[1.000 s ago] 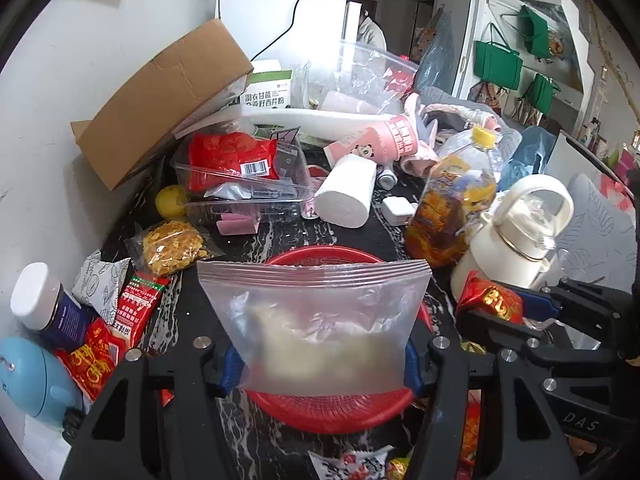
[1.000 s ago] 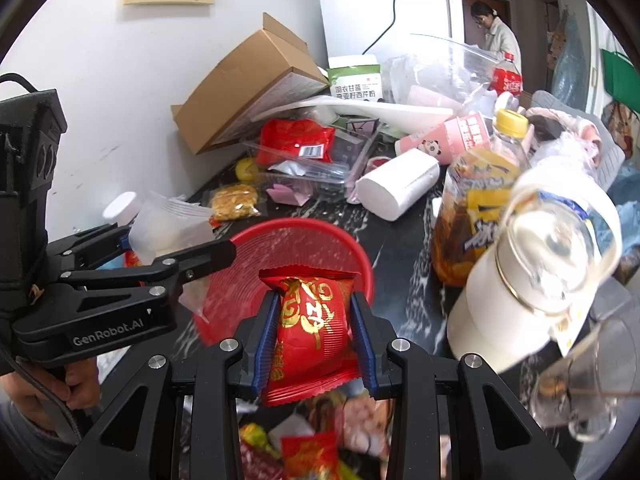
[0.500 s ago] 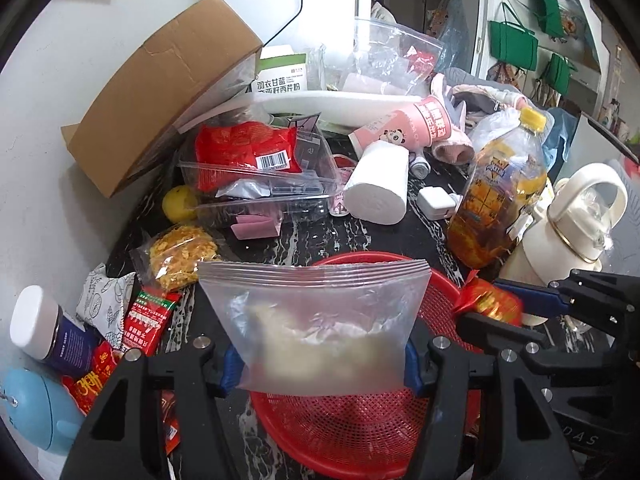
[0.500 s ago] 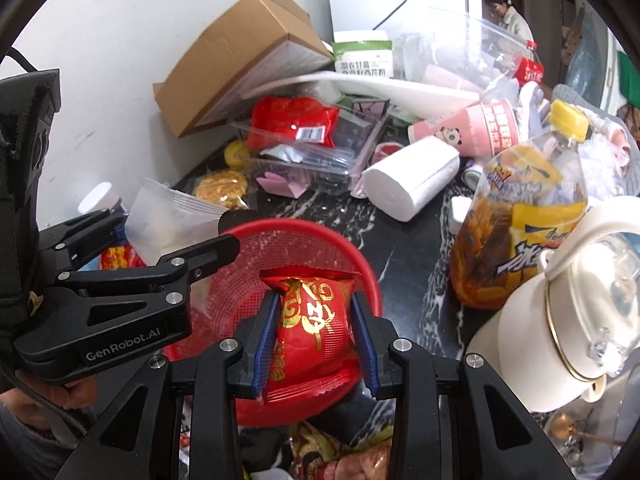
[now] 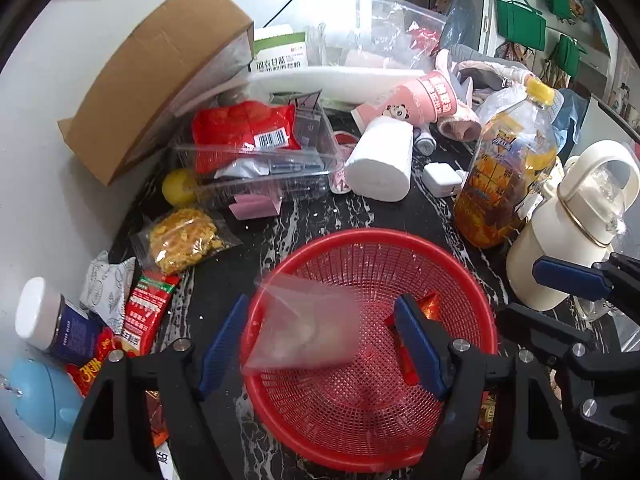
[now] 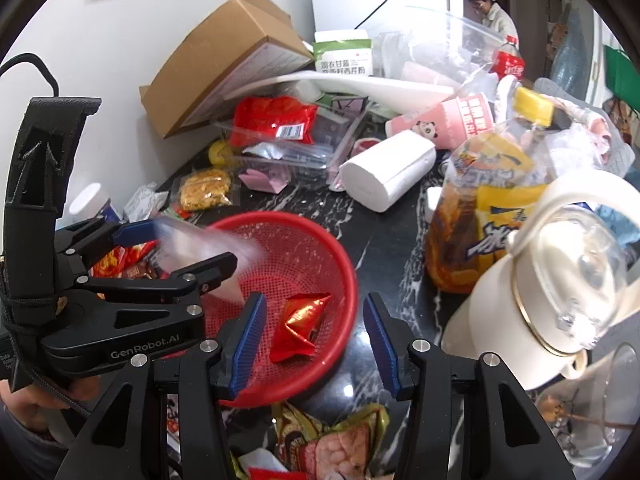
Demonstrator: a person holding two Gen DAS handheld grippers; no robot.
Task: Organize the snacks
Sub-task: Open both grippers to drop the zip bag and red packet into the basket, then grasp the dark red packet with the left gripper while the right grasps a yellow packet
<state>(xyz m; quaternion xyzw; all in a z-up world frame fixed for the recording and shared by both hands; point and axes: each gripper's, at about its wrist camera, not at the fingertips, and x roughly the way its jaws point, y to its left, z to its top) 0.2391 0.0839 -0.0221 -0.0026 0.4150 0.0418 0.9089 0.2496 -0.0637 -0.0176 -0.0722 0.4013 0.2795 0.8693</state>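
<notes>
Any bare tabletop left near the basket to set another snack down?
Little. One dark strip between red basket, white paper roll and orange drink bottle. A smaller patch sits between the basket rim and yellow snack bag. The back by the cardboard box, left edge and near side are crowded.

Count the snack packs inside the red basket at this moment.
2. A red foil pack lies on the basket floor; a clear zip bag, blurred, is dropping in at the left side. Others may be hidden.

home: cluttered snack table, kettle
</notes>
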